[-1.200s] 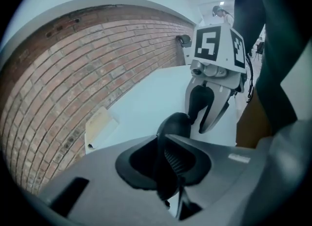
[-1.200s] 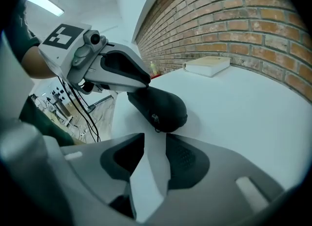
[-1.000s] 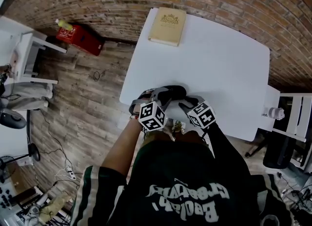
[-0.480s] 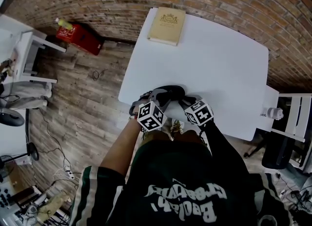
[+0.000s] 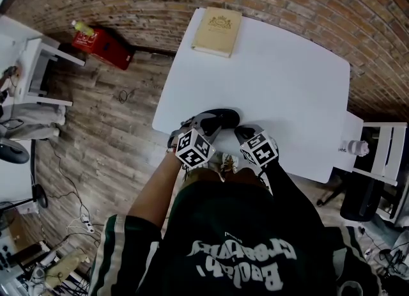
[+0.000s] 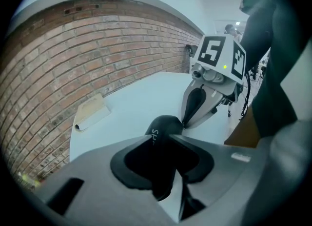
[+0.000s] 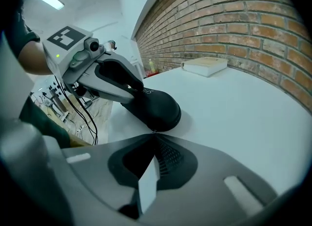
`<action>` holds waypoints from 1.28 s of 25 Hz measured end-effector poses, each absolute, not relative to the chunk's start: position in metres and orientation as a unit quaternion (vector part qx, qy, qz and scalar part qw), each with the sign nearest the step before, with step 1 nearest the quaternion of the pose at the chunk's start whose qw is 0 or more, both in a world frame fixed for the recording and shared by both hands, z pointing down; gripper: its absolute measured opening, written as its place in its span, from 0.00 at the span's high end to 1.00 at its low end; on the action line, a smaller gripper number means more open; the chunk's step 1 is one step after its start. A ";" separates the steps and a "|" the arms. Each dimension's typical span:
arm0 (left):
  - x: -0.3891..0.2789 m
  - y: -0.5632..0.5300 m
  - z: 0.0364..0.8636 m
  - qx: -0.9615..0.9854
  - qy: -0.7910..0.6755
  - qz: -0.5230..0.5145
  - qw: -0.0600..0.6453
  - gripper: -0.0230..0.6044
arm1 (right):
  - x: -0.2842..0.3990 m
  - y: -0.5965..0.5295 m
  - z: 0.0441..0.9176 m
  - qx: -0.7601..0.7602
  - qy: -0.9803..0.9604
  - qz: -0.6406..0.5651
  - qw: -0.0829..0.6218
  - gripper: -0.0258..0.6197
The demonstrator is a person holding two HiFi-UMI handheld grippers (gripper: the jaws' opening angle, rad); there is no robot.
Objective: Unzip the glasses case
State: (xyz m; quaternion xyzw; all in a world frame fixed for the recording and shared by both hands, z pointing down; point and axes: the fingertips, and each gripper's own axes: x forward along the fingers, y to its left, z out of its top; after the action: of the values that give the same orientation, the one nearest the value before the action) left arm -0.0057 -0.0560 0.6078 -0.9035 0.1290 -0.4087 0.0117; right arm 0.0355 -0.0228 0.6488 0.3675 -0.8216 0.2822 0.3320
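Observation:
A black glasses case point(image 5: 223, 118) lies near the front edge of the white table point(image 5: 287, 84). My left gripper point(image 5: 206, 124) is shut on the case's left part, and its jaws clamp the dark shell point(image 6: 163, 127) from both sides. My right gripper point(image 5: 238, 132) is shut, with its tips meeting right at the case's rounded end point(image 7: 155, 109). There they pinch a tiny zipper pull that barely shows. From the left gripper view, the right gripper point(image 6: 184, 122) touches the case's far end. From the right gripper view, the left gripper point(image 7: 130, 87) sits over the case.
A tan book point(image 5: 218, 31) lies at the table's far edge by the brick wall. A red box point(image 5: 102, 46) stands on the wooden floor at the left, near white furniture point(image 5: 38, 77). A bottle point(image 5: 356, 148) rests on a white shelf to the right.
The right gripper's jaws have drawn together at the case's end. Both hands stay at the same spot on the case.

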 end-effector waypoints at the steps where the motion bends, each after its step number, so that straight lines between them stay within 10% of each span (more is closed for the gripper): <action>1: -0.006 -0.056 0.608 -0.905 0.131 -0.405 0.008 0.80 | 0.036 -0.023 0.649 0.366 -0.822 0.281 0.333 0.94; 32: -0.006 -0.056 0.609 -0.914 0.127 -0.386 -0.003 0.79 | 0.057 -0.040 0.650 0.388 -0.814 0.231 0.365 0.94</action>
State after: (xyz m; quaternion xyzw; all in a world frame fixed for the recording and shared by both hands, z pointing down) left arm -0.0060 -0.0564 0.6086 -0.9135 0.1272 -0.3864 -0.0034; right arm 0.0566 -0.0403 0.6499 0.3876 -0.8145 0.2308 0.3648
